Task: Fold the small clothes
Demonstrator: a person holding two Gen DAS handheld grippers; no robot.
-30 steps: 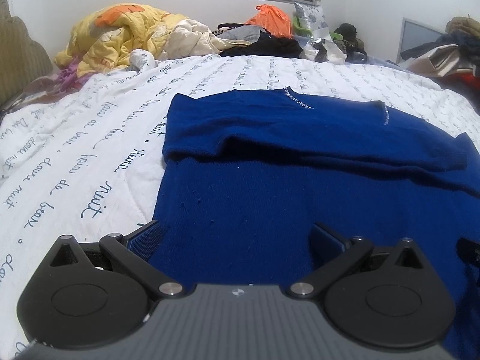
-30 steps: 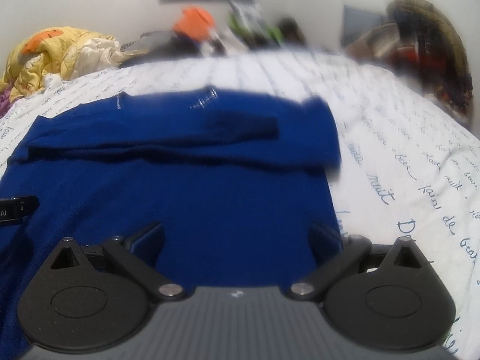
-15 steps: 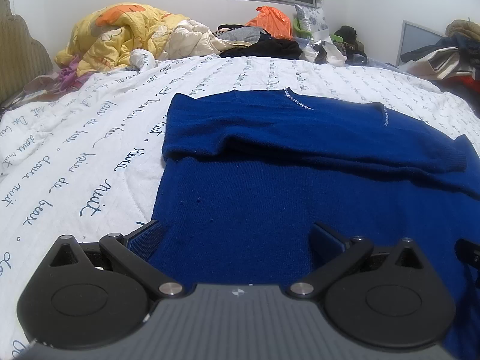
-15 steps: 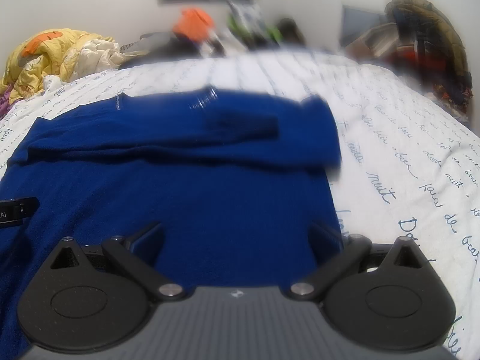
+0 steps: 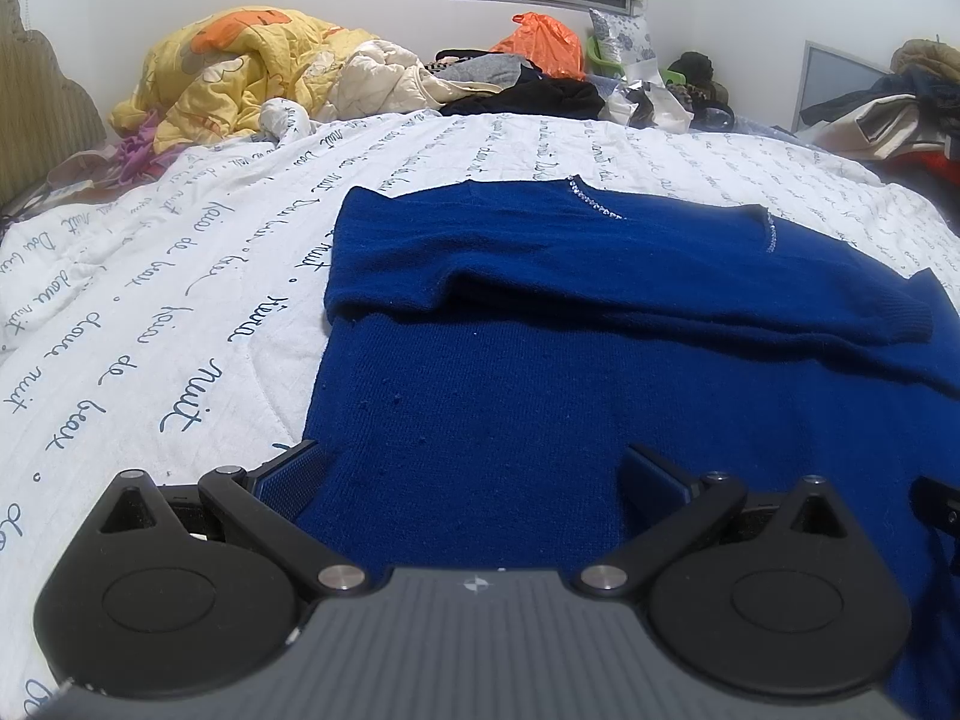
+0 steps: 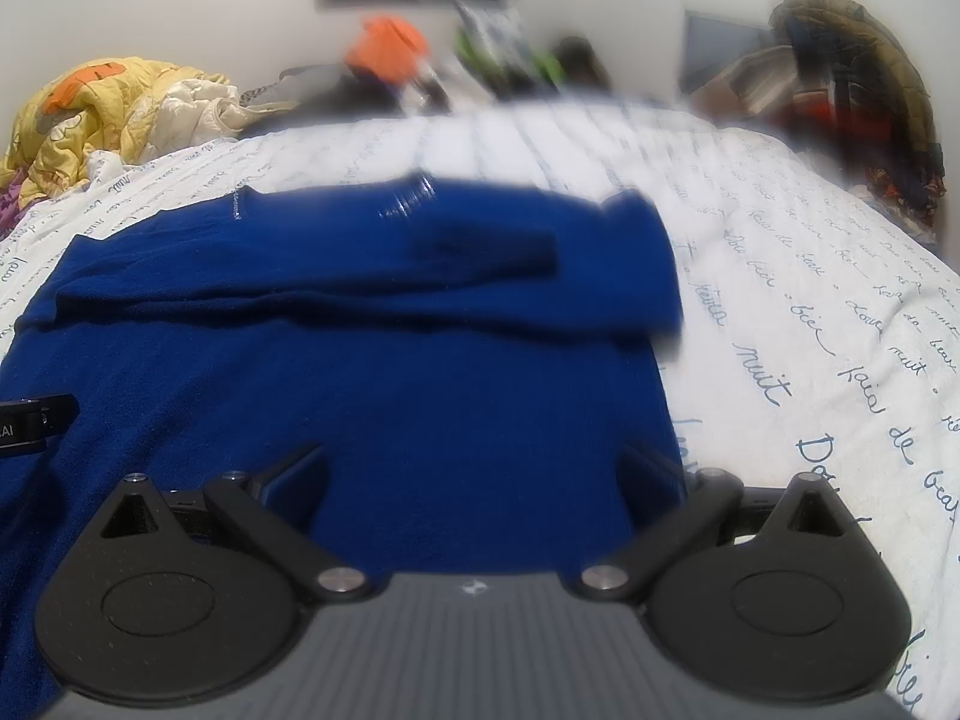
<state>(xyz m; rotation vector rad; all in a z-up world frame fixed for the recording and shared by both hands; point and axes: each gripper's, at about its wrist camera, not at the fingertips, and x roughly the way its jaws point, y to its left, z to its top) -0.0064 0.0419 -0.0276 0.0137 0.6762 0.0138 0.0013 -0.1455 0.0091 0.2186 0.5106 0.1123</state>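
Across the lower centre of both views, the left gripper [image 5: 474, 468] and then the right gripper [image 6: 474, 468] sit with jaws spread wide over the near hem of the blue sweater [image 5: 600, 372] lying on the white sheet [image 5: 150, 324].

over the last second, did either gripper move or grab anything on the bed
Almost nothing changed. The left gripper and right gripper stayed open, low over the near hem of the blue sweater, and neither closed on it. At most, the left view crept slightly. The sweater kept its sleeves folded across the chest and did not shift on the white printed bedspread.
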